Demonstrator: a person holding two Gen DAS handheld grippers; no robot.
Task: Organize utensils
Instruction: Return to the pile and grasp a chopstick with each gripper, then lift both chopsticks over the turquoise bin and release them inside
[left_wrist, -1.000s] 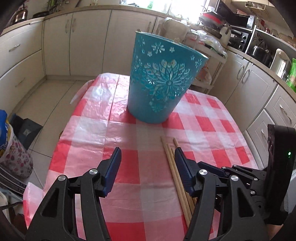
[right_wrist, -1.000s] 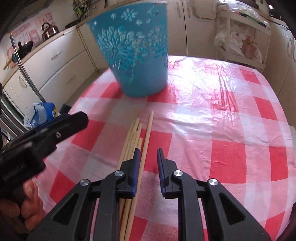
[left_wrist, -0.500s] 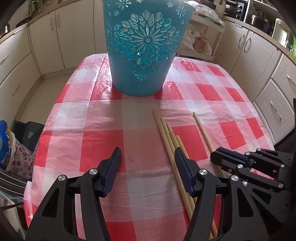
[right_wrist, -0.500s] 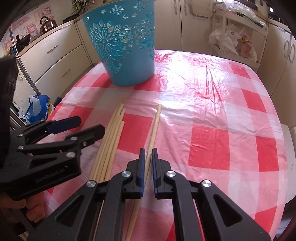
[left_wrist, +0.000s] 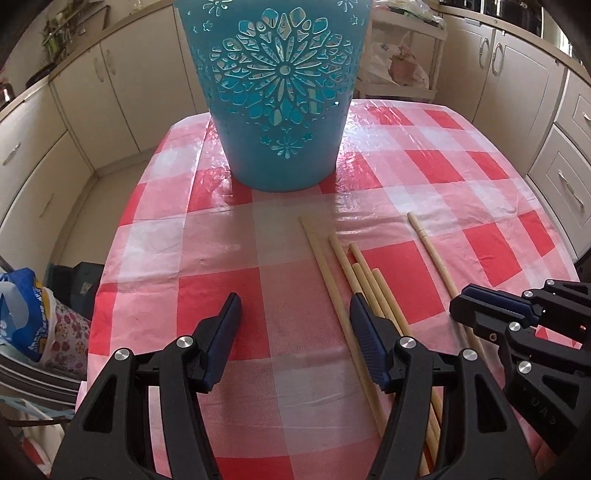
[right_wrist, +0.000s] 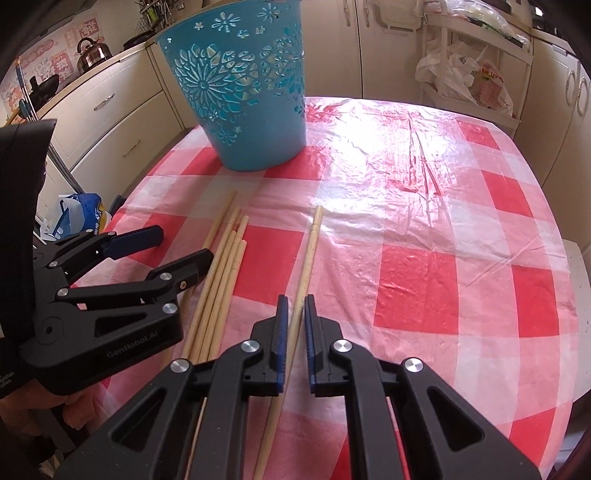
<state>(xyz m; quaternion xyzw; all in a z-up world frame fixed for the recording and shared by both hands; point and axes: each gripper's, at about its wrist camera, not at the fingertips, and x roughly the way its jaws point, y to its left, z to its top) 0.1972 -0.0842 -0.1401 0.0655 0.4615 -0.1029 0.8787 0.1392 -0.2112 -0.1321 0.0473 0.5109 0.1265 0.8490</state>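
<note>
- Since the earlier frames one chopstick (right_wrist: 308, 254) has come away from the bundle of chopsticks (right_wrist: 221, 273), and the blue basket (left_wrist: 277, 92) now looks nearer and taller in the left wrist view.
- That single chopstick runs between the jaws of the right gripper (right_wrist: 293, 314); the blue pads stand very near its sides, but a thin gap shows, and the jaws are opening slightly.
- Its far end points ahead of the right claw, toward the basket.
- On the left side of the right claw, just beside the single stick, the bundle lies flat on the checked tablecloth (right_wrist: 424, 266).
- The left gripper (left_wrist: 295, 317) hangs released, jaws wide, with only cloth between them.
- Its right finger is over the left edge of the bundle; whether it touches the sticks I cannot tell.
- Ahead of both claws the basket stands upright on the cloth, apart from the sticks.
- Behind the table are cream cabinets (left_wrist: 122, 85).
</note>
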